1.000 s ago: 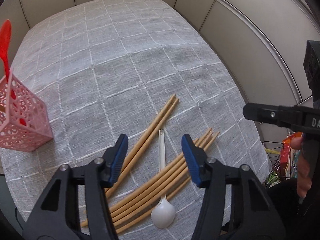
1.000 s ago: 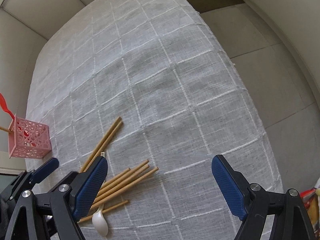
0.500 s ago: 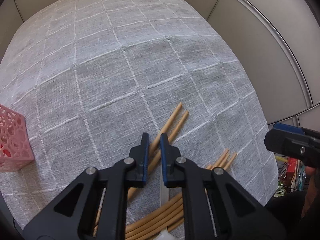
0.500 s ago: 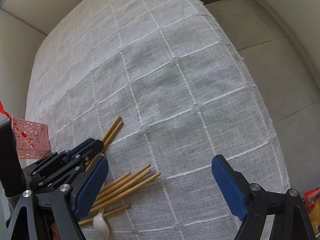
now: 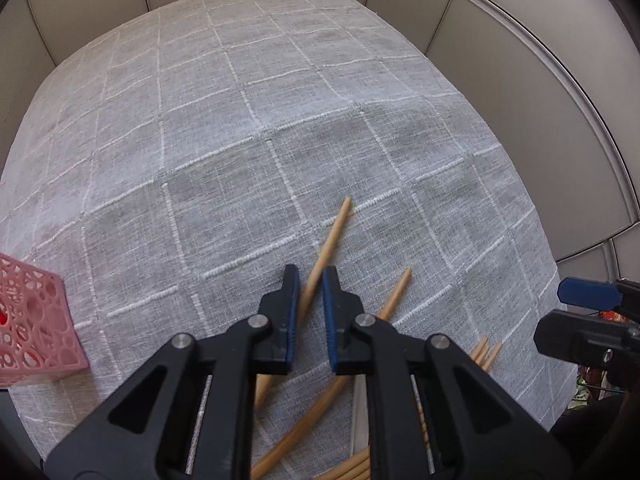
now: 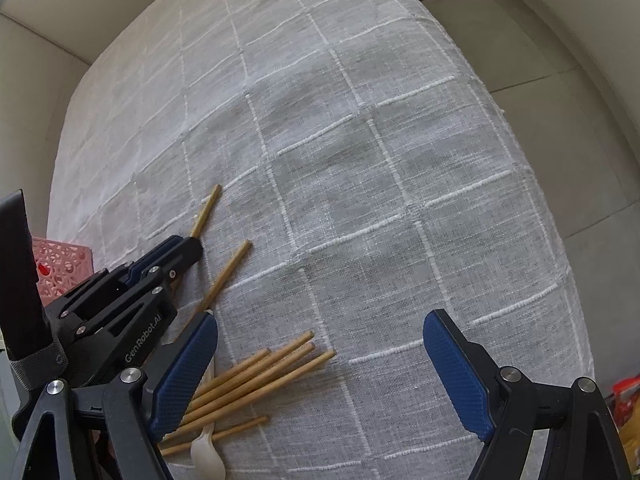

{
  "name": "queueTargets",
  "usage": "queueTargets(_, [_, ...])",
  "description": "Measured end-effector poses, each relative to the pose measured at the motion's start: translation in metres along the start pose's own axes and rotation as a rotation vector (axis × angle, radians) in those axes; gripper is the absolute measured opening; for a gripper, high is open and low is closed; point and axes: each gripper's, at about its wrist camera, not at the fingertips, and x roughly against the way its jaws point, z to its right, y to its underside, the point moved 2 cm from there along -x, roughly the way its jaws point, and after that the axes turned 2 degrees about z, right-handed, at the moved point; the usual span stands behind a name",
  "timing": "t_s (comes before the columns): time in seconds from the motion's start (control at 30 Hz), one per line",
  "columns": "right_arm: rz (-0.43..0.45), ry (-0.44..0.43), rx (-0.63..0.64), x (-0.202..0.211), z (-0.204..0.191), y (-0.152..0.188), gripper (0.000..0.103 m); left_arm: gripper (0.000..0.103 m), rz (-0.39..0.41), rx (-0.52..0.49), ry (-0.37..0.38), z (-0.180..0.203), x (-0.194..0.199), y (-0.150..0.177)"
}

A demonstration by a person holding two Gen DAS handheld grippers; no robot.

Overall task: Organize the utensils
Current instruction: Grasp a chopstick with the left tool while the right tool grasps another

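A single wooden chopstick (image 5: pixel 325 255) lies slanted on the grey checked tablecloth (image 5: pixel 256 128), its far tip pointing up and to the right, and the left gripper (image 5: pixel 311 300) has its two blue pads closed on the stick's middle, with only a narrow slit between them where the wood passes. A second chopstick (image 5: pixel 394 295) lies just to the right of it, nearly parallel but now apart from it; half a second ago the two lay side by side as a pair, and a second ago the left jaws stood wide open above the whole scatter of utensils. A bundle of chopsticks (image 6: pixel 256 380) lies nearer the person, fanned out across the cloth, with the white spoon (image 6: pixel 206 454) tucked under them, its bowl at the lower edge of the right wrist view. The pink lattice holder (image 5: pixel 34 326) stands at the left edge of the table, well apart from the sticks; in the right wrist view something red shows inside it. The right gripper (image 6: pixel 320 376) hangs over the cloth to the right of the bundle with its jaws spread wide and nothing between them, just as in both earlier frames, and it has hardly shifted. Since a second ago the left gripper has come lower and further onto the table, so the holder now sits at the edge of its view. Pale tiled floor (image 6: pixel 560 52) surrounds the table.
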Motion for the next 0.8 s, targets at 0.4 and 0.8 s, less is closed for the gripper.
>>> queueTargets(0.4, [-0.016,-0.101,-0.046,-0.016,-0.016,-0.01,0.08,0.009,0.17,-0.055,-0.061,0.0,0.06,-0.011])
queueTargets(0.8, [-0.104,-0.127,-0.019,-0.066,-0.05,-0.012,0.044,0.009,0.304,0.0,-0.039,-0.025,0.137,0.016])
